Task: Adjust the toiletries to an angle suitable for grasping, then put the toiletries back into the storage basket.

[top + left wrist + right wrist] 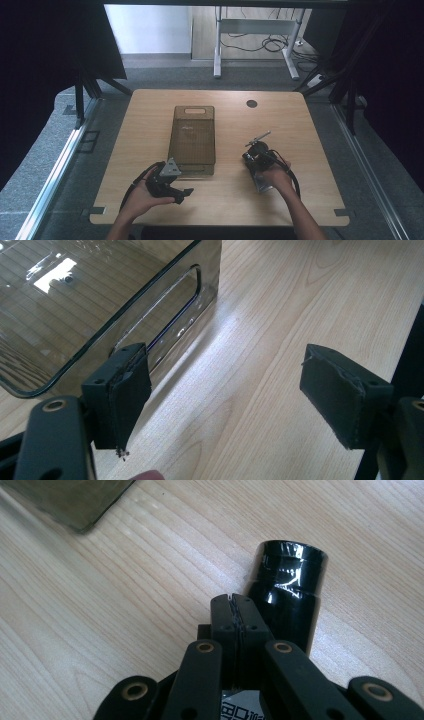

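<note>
A smoky see-through tray (192, 137) with a handle slot at each end lies lengthwise in the middle of the wooden table (150, 120). My left gripper (184, 195) is near the table's front edge, just below the tray's near end, held in a hand. In the left gripper view its jaws (227, 385) stand open with bare wood between them, and the tray's end wall (165, 310) is just beyond the left pad (125, 385). My right gripper (256, 147) is right of the tray. It is shut (234, 607) on nothing, and a glossy black cylinder (287, 590) lies right beside it.
A thin grey rod (258, 137) sticks out just beyond the right gripper. A round cable hole (251, 103) is at the table's far right. Beyond the table stands a white desk frame (217, 50) with cables on the floor. Dark curtains flank both sides.
</note>
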Demonstrator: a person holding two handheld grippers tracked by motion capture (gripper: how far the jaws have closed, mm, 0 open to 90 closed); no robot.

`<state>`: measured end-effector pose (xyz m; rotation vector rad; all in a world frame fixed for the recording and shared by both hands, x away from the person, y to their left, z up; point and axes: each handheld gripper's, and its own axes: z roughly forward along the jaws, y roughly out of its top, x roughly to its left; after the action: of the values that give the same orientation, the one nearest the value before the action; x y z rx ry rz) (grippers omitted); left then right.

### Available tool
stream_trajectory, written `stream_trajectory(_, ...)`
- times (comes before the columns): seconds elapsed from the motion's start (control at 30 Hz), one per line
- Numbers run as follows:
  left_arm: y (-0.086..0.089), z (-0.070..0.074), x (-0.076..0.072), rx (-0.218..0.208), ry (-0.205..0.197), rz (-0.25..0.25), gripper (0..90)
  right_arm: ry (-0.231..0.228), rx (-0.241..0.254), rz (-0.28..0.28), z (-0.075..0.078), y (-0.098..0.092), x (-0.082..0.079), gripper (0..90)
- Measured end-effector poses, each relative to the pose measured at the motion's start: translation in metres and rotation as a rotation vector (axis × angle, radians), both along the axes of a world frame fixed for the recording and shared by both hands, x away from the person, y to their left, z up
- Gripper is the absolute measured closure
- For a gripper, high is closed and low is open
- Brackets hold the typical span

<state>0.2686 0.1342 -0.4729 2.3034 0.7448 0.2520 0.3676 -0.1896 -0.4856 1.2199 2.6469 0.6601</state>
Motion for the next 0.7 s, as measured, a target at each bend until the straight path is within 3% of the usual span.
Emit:
stream_trajectory(0.2, 0.000, 0.000, 0.000, 0.000, 0.000, -0.001, 20.5, -0.015, 0.002, -0.002, 0.001, 0.000, -0.001, 86.1)
stream_trajectory(0.33, 0.000, -0.001, 0.000, 0.001, 0.000, 0.000, 20.5, -0.036, 0.023, 0.000, 0.005, -0.001, -0.005, 79.8)
stream_trajectory(0.57, -0.001, -0.001, 0.000, 0.004, 0.000, -0.003, 20.5, -0.086, 0.033, -0.039, 0.012, -0.005, -0.011, 49.6)
stream_trajectory(0.7, -0.002, -0.002, 0.001, 0.009, 0.002, -0.004, 20.5, -0.080, 0.018, -0.079, 0.015, -0.008, -0.012, 41.2)
